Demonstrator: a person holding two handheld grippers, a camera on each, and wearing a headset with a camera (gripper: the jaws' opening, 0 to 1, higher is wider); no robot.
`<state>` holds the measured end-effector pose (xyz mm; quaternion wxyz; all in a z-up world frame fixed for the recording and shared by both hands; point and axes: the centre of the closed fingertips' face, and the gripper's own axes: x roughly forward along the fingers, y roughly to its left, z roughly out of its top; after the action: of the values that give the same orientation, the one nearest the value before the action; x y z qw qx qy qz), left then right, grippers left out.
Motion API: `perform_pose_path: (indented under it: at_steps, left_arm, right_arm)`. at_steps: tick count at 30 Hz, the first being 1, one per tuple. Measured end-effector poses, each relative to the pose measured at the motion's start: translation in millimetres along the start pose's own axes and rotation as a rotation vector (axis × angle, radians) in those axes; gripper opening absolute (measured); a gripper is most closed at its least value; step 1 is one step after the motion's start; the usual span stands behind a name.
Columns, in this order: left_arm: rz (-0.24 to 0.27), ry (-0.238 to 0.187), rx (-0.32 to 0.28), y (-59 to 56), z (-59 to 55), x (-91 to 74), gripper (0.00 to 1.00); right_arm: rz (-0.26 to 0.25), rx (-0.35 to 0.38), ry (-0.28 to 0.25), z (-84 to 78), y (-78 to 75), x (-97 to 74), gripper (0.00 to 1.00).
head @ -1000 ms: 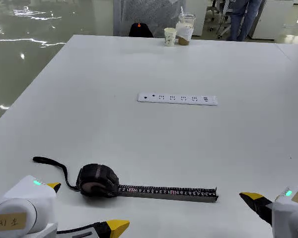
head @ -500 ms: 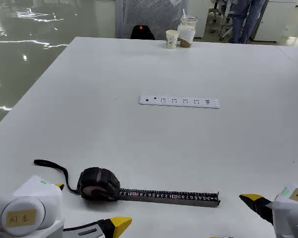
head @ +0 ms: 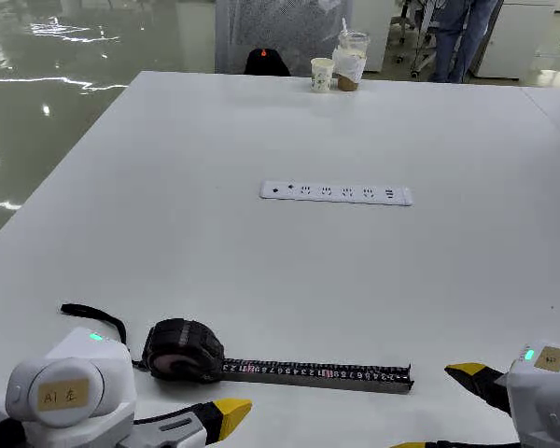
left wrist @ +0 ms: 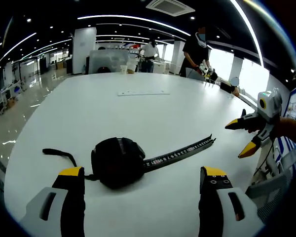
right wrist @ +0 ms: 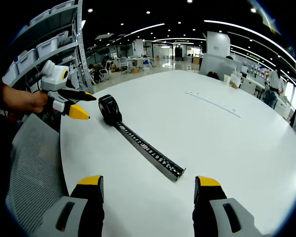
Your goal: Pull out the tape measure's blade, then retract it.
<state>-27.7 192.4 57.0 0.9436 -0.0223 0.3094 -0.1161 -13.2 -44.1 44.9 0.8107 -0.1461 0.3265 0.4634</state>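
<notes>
A black tape measure case (head: 182,350) lies on the white table (head: 261,261) near its front edge, with a black wrist strap (head: 93,313) trailing to the left. Its dark blade (head: 317,373) lies flat, pulled out to the right, and ends at a hook (head: 409,378). My left gripper (left wrist: 143,173) stands open just short of the case (left wrist: 117,162), which sits between the lines of its jaws without touching them. My right gripper (right wrist: 149,181) is open too, its jaws a short way back from the blade's hook end (right wrist: 176,173). Nothing is held.
A white power strip (head: 336,193) lies mid-table. Two cups (head: 322,70) stand at the far edge by a chair back (head: 264,58). A person (head: 457,37) stands beyond the table at the back right. Shelving (right wrist: 44,44) stands behind the left gripper.
My left gripper has edged right, closer to the case. The case, blade and right gripper have stayed about where they were.
</notes>
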Motion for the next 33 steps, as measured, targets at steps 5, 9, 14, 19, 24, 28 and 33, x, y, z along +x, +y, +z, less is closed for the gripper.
perform_pose_path:
  at_steps: [5, 9, 14, 19, 24, 28, 33]
  left_arm:
    - [0.016, -0.001, -0.024, 2.3, 0.3, 4.5, 0.92]
    - [0.035, 0.0, -0.026, 5.7, 1.2, 7.3, 0.89]
    - [0.049, 0.006, -0.036, 9.7, 1.7, 12.5, 0.85]
    - [0.077, -0.007, -0.058, 15.2, 4.5, 14.2, 0.81]
    - [0.095, -0.005, -0.071, 19.5, 4.6, 17.2, 0.76]
    - [0.105, -0.008, -0.084, 22.3, 4.9, 19.7, 0.72]
    - [0.122, -0.01, -0.092, 25.8, 6.8, 23.1, 0.69]
  right_arm:
    - [0.019, -0.023, 0.014, -1.5, -4.5, 2.9, 0.7]
    - [0.043, -0.049, 0.029, -4.4, -5.4, 6.5, 0.66]
    - [0.066, -0.088, 0.047, -5.4, -7.7, 11.3, 0.62]
    - [0.082, -0.119, 0.061, -5.6, -12.6, 15.5, 0.57]
    - [0.094, -0.146, 0.073, -6.7, -17.2, 18.7, 0.52]
    - [0.109, -0.172, 0.094, -9.9, -19.9, 22.2, 0.5]
    - [0.117, -0.204, 0.113, -11.6, -25.6, 25.7, 0.46]
